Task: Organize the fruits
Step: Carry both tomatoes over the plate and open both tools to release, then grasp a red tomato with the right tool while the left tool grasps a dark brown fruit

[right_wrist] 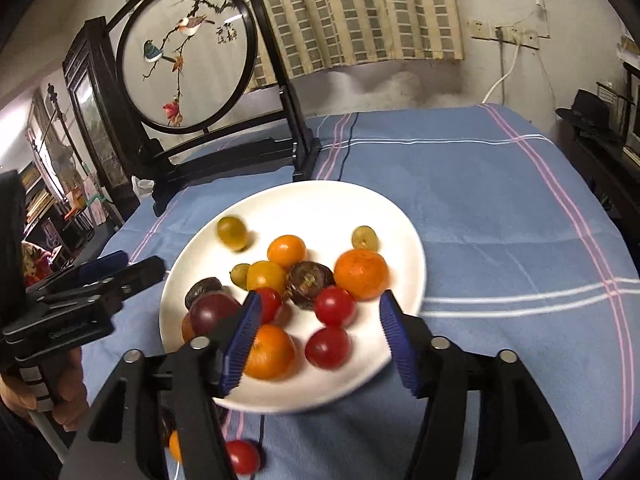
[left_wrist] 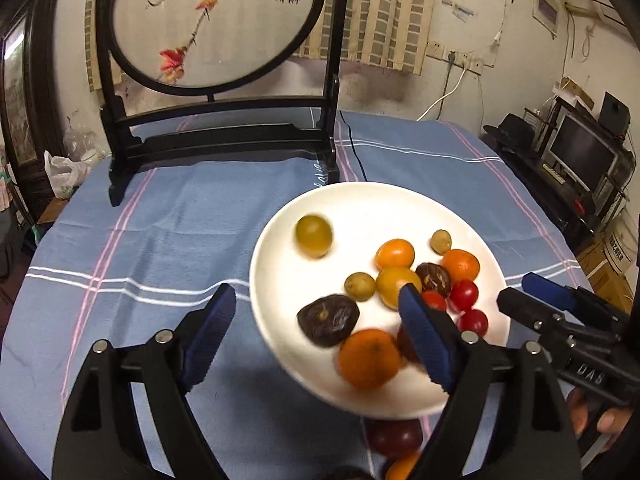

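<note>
Fruit under the white plate's [left_wrist: 280,280] near rim is half hidden; your left gripper [left_wrist: 316,332] and right gripper [right_wrist: 320,336] gape empty.

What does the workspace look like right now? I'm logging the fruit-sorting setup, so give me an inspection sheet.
Surface: blue striped tablecloth.
Job's things: white plate holding mixed fruit; a cherry tomato lies off it on the cloth.
Clutter: bird-painting screen on a dark stand.
Grippers: left gripper and right gripper open, holding nothing.
Cables: black cable runs across the cloth behind the plate.
Surroundings: wall sockets, checked curtain, monitor.
</note>
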{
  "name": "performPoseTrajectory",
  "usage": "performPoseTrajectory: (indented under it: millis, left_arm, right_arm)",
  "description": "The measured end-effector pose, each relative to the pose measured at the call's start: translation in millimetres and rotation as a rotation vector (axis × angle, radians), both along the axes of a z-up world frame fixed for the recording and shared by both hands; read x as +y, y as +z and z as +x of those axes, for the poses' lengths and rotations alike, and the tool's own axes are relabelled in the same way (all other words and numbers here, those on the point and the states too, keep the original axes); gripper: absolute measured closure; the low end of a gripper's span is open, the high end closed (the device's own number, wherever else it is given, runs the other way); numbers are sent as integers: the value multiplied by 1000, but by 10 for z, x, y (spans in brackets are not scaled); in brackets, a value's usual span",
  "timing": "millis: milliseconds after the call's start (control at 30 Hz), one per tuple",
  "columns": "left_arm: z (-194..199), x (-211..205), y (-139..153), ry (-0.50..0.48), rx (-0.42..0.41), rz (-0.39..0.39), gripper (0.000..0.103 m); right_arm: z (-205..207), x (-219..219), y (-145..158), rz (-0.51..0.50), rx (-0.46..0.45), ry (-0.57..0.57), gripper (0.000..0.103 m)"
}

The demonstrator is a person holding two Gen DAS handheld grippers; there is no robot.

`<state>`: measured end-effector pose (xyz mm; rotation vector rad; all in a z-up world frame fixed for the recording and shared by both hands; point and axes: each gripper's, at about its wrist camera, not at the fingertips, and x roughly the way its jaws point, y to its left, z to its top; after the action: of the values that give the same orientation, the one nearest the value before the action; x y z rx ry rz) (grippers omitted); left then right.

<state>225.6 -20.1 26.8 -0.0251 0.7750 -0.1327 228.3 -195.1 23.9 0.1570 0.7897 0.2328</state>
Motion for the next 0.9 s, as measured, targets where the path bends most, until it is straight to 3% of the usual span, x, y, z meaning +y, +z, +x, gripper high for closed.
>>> performPoseTrajectory:
  millis: [267,500,667,733,900]
  left_arm:
    - [-446,124,-88,-15,2,10,12]
    - [-659,373,-397,12,61,-49,12]
    - [-668,463,-536,16,92,-48,11]
    - [-659,493,-544,18,100,-62,12]
    - [-670,485,-548,2,95,-47,12]
  right_arm:
    - [-481,25,-59,-103,18,47,39]
    - [-982,414,-310,-286,90,238,40]
    - [-1023,656,-421,-348,112,293,47]
    - [-981,732,-455,-356,119,296,58]
    - [-815,897,-516,-393,115,303,66]
